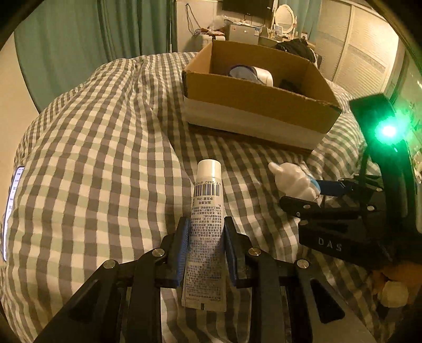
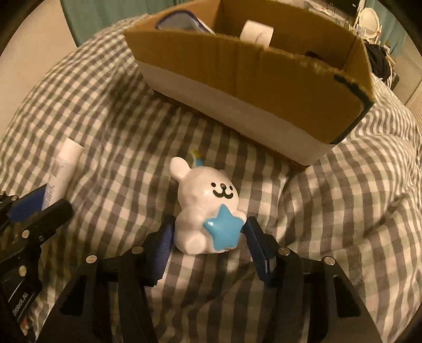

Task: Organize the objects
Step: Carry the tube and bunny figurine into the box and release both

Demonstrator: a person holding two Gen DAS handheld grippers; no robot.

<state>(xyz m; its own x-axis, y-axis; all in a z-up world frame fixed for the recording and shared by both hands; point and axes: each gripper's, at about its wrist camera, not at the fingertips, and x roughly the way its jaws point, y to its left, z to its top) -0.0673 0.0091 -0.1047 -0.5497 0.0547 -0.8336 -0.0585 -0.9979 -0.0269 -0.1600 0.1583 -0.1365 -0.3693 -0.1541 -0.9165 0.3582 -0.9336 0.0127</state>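
Observation:
My left gripper (image 1: 206,224) is shut on a white tube (image 1: 207,211) with a barcode and small print, its cap pointing away over the checked bedspread. My right gripper (image 2: 209,224) is shut on a white bear figurine (image 2: 203,208) that holds a blue star; the pads touch its sides. The figurine also shows in the left wrist view (image 1: 292,182), with the right gripper (image 1: 316,195) around it. The tube also shows in the right wrist view (image 2: 62,171), in the left gripper (image 2: 42,203). An open cardboard box (image 1: 253,105) stands beyond both on the bed; it also shows in the right wrist view (image 2: 263,87).
Inside the box lie a white roll (image 1: 263,76) and a bluish object (image 1: 242,72). The checked bedspread (image 1: 92,158) is rumpled. A phone (image 1: 12,208) lies at the far left. An orange soft toy (image 1: 390,285) sits at the lower right. A desk with a mirror (image 1: 284,15) stands behind.

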